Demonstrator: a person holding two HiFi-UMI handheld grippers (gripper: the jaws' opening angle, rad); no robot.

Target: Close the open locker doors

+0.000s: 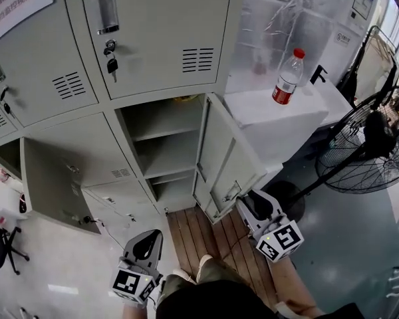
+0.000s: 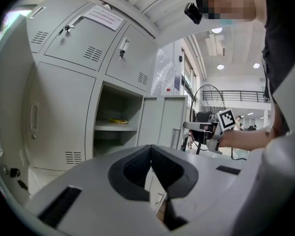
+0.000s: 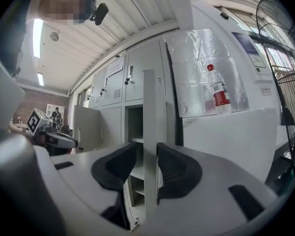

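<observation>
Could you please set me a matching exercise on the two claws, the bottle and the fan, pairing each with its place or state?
1 left claw
2 right claw
3 bottle
4 fan

A standing on the white box
B jaws together, nothing held
C on the floor, right of the lockers
D jaws apart, between them the edge of the open door

Pairs: 1-B, 2-D, 3-A, 4-C

2 open doors, 1 btl, 1 fan, 2 tools.
</observation>
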